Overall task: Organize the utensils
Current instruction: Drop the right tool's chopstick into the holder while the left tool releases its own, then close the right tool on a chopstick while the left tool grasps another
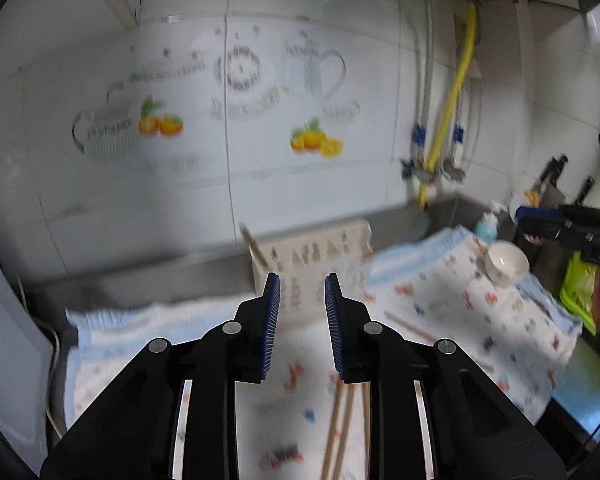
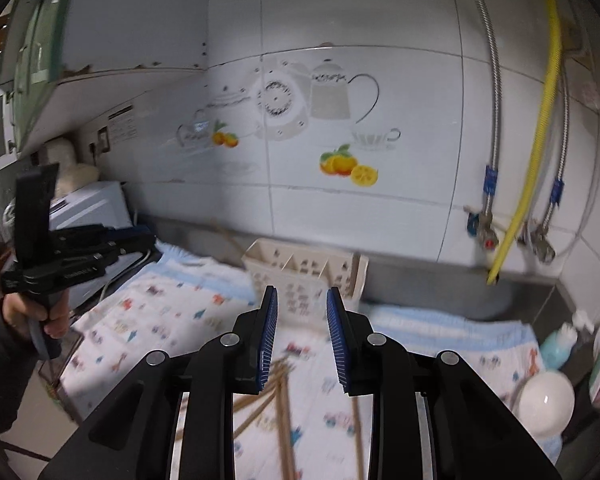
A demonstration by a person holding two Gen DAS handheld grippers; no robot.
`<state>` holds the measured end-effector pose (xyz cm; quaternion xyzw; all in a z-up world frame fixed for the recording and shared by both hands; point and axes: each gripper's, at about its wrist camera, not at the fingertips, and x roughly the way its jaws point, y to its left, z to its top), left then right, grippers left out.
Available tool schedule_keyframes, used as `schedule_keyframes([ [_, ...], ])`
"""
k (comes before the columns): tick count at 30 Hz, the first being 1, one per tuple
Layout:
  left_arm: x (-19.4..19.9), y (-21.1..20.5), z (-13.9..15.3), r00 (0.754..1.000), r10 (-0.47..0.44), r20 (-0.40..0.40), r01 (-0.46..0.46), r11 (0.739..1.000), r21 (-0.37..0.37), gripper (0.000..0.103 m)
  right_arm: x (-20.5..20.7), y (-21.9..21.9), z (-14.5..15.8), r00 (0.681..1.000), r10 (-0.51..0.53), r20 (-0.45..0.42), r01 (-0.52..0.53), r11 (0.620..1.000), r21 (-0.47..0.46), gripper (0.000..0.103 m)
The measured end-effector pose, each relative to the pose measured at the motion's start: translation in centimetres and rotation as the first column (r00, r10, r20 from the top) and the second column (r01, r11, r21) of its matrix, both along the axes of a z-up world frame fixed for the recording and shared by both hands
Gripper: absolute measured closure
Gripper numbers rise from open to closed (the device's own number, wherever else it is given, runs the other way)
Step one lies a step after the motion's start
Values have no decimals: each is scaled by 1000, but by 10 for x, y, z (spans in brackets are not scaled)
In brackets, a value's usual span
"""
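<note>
Now, left tongs (image 1: 302,320): apart, gripping nothing, hovering over the patterned cloth (image 1: 460,312) on the table.
Right tongs (image 2: 302,332): apart too, empty, aimed at the far holder.
Chopsticks (image 2: 284,408): loose and crossed on the cloth, just below the right tongs.
Risk: a pinch on that tangle could lift two sticks, or roll one away.
Utensil holder (image 2: 304,276): far, by the wall; one stick leans in its left compartment, other compartments too blurred to read.
Bowl (image 1: 504,266): looks empty.

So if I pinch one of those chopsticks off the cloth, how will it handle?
The chopsticks look thin, stiff and light, so probably easy to lift. Being slim, one may roll or pivot between the pads. The soft cloth may hinder getting under it.
</note>
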<state>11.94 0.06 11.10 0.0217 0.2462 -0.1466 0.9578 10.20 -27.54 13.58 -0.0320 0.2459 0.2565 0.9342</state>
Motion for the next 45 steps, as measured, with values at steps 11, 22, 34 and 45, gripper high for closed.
schedule_keyframes([
  [11, -49, 0, -121, 975, -43, -217, 48, 999, 21, 79, -64, -13, -103, 994, -50, -100, 43, 996, -72, 78],
  [22, -47, -5, -194, 933, -21, -358, 49, 997, 67, 80, -61, -16, -191, 964, -108, -243, 79, 989, -126, 78],
  [34, -30, -7, -207, 927, 16, -375, 22, 995, 96, 81, -47, -9, -207, 954, -98, -282, 57, 987, -152, 81],
  [45, -34, -11, -210, 925, 7, -380, 29, 996, 87, 81, -33, 5, -225, 949, -77, -307, 9, 977, -215, 89],
])
